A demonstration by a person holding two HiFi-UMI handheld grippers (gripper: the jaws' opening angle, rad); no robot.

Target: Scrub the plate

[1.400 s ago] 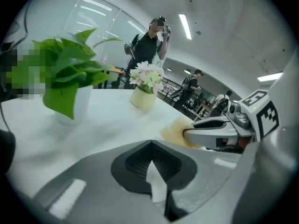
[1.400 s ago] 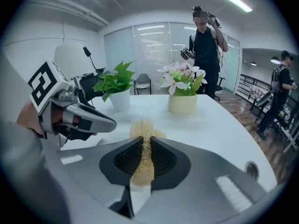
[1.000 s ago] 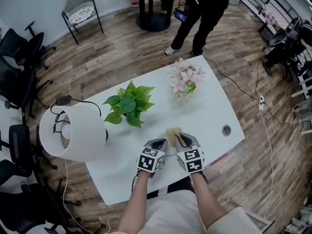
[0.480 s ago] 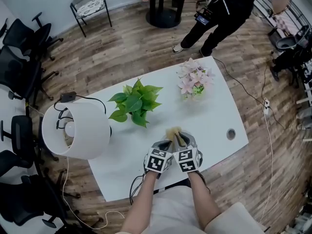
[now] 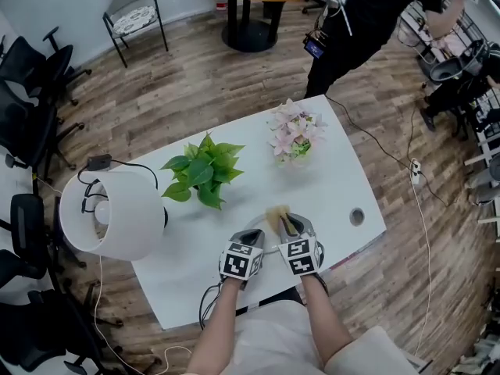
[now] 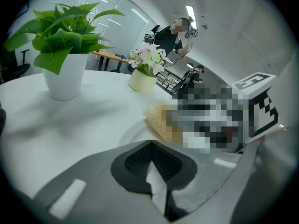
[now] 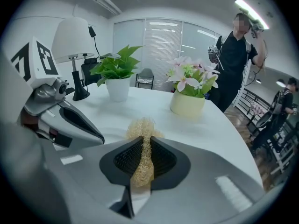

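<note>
A white plate [image 6: 133, 133] lies on the white table near its front edge, hard to tell from the tabletop in the head view. My left gripper [image 5: 253, 235] [image 6: 155, 172] is shut on the plate's near rim, a white sliver showing between its jaws. A tan fibrous scrub pad [image 7: 142, 135] [image 5: 276, 213] sticks out of my right gripper [image 5: 288, 225] [image 7: 141, 158], which is shut on it. The pad [image 6: 160, 121] rests over the plate, just right of the left gripper. The two grippers sit side by side, nearly touching.
A potted green plant [image 5: 201, 169] and a pot of pink flowers [image 5: 293, 135] stand farther back on the table [image 5: 344, 180]. A white lamp [image 5: 109, 214] sits at the left end. A person in black [image 5: 355, 22] stands beyond the table; office chairs [image 5: 31, 69] line the left.
Both grippers keep their grip and stay close together over the plate. The view has shifted a little. The person beyond the table has stepped to the right.
</note>
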